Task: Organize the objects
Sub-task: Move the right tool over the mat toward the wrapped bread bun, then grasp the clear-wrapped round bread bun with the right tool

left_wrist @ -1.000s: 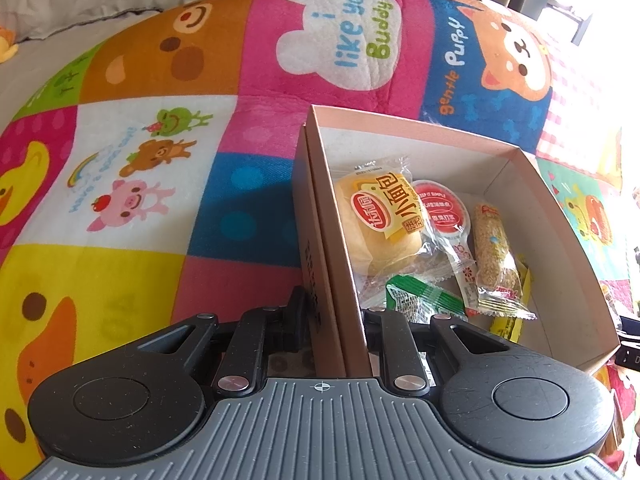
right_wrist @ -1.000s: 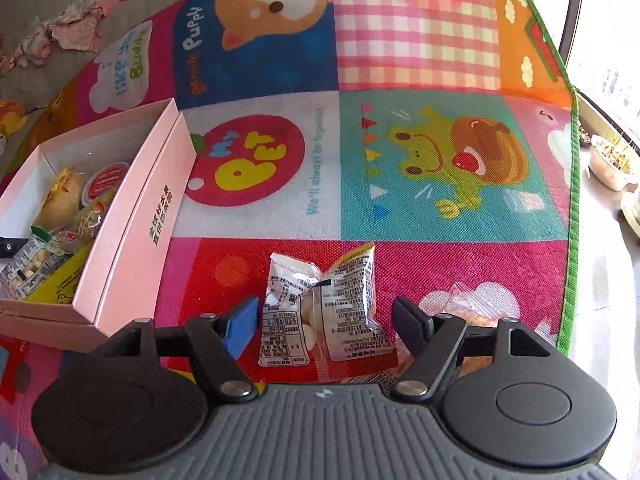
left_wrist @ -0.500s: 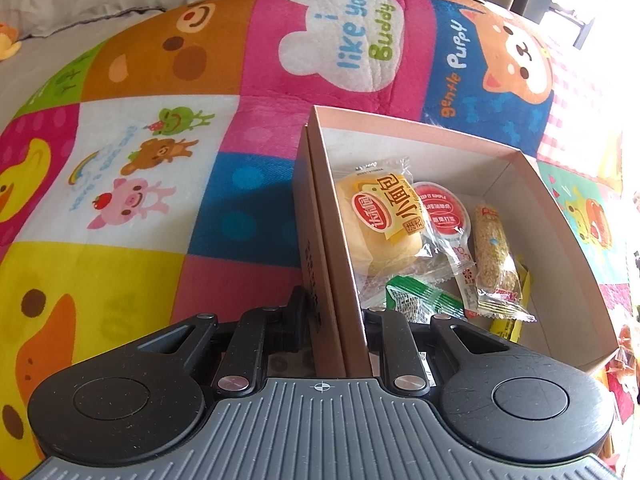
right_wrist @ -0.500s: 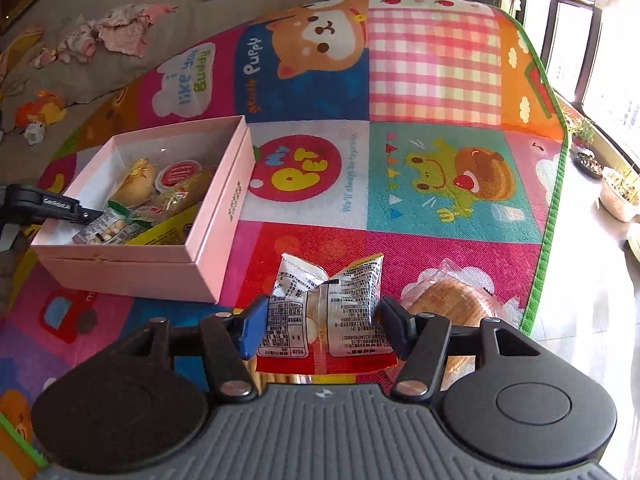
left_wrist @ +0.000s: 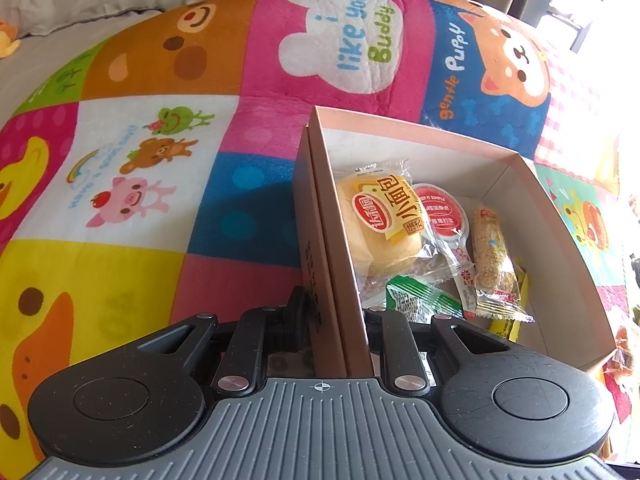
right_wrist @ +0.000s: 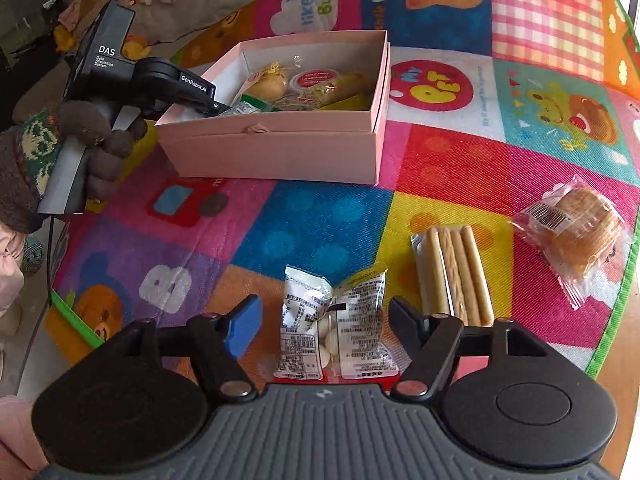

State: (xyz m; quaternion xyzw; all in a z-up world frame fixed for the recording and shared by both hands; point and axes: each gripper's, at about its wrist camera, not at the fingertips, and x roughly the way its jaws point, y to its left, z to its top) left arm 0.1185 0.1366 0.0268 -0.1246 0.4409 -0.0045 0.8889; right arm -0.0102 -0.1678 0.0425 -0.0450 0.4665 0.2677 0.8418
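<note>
A pink box (left_wrist: 568, 236) sits on the colourful play mat and holds several wrapped snacks, among them a yellow bun (left_wrist: 380, 224). My left gripper (left_wrist: 336, 316) is shut on the box's left wall (left_wrist: 336, 272). It also shows in the right wrist view (right_wrist: 218, 107), clamped on the box (right_wrist: 280, 148). My right gripper (right_wrist: 324, 320) is open, its fingers apart on either side of a white snack packet (right_wrist: 336, 332). Whether the packet touches the fingers or rests on the mat I cannot tell.
In the right wrist view a pack of biscuit sticks (right_wrist: 454, 276) and a wrapped bun (right_wrist: 580, 232) lie on the mat to the right of my gripper. The mat's green edge (right_wrist: 616, 320) runs along the right. Clothes and toys lie beyond the mat at the back left.
The right gripper has pulled back and turned left with the packet between its fingers, which stand wider apart than half a second ago. The left gripper has kept its hold on the box wall.
</note>
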